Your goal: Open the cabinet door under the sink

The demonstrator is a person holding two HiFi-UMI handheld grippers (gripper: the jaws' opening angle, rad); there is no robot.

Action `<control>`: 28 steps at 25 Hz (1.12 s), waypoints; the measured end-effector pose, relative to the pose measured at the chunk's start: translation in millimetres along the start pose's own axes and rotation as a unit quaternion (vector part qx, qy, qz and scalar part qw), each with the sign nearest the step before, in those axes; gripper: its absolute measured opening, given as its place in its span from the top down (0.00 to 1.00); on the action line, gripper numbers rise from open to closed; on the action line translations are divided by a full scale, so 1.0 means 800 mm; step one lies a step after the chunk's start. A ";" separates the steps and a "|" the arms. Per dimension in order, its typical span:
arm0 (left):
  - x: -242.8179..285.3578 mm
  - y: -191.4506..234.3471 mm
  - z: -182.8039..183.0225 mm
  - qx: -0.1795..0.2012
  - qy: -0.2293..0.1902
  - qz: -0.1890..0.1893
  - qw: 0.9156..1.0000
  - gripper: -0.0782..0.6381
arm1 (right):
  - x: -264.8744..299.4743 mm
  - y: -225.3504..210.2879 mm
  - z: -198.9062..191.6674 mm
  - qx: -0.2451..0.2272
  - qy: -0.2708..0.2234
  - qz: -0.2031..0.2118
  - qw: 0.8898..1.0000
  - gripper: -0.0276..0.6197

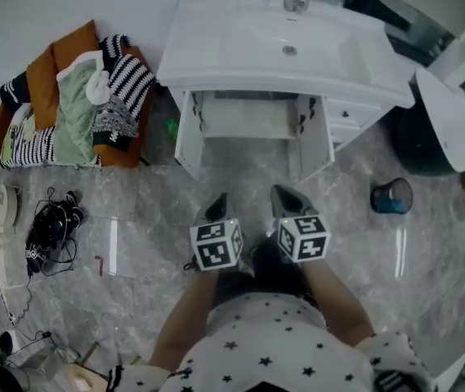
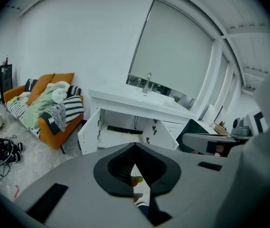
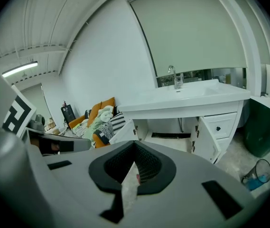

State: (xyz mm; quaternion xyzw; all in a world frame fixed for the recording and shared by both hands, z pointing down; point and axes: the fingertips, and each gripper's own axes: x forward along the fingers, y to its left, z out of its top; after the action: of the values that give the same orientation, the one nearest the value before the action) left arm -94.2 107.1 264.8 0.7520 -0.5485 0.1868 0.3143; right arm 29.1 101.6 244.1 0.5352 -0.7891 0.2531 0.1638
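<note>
As the head view shows, both doors (image 1: pixel 189 137) under the sink (image 1: pixel 216 60) stand wide open, straight ahead of the left gripper (image 1: pixel 218 207) and right gripper (image 1: pixel 286 196) (well apart from both, neither nearer). Left gripper view: jaws closed, empty. Right gripper view: likewise.

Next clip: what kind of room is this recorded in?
Probably a staged test room rather than a real bathroom: a white vanity sink with its cabinet doors open stands on a marble-look floor, near an orange sofa piled with clothes.
</note>
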 end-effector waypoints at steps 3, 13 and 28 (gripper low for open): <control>-0.012 -0.003 0.003 0.005 0.007 -0.001 1.000 0.88 | -0.013 0.006 0.004 0.008 0.000 0.003 1.000 0.95; -0.035 -0.007 0.009 0.020 0.009 -0.010 1.000 0.88 | -0.035 0.030 0.022 -0.001 -0.017 0.014 1.000 0.95; -0.045 -0.006 0.011 0.027 0.005 -0.022 0.999 0.88 | -0.043 0.048 0.018 -0.020 -0.015 0.022 0.999 0.95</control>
State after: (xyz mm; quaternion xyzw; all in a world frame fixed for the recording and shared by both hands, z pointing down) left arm -101.9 127.3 234.6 0.7712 -0.5252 0.1985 0.3001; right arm 6.8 130.6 205.4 0.5182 -0.8079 0.2329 0.1567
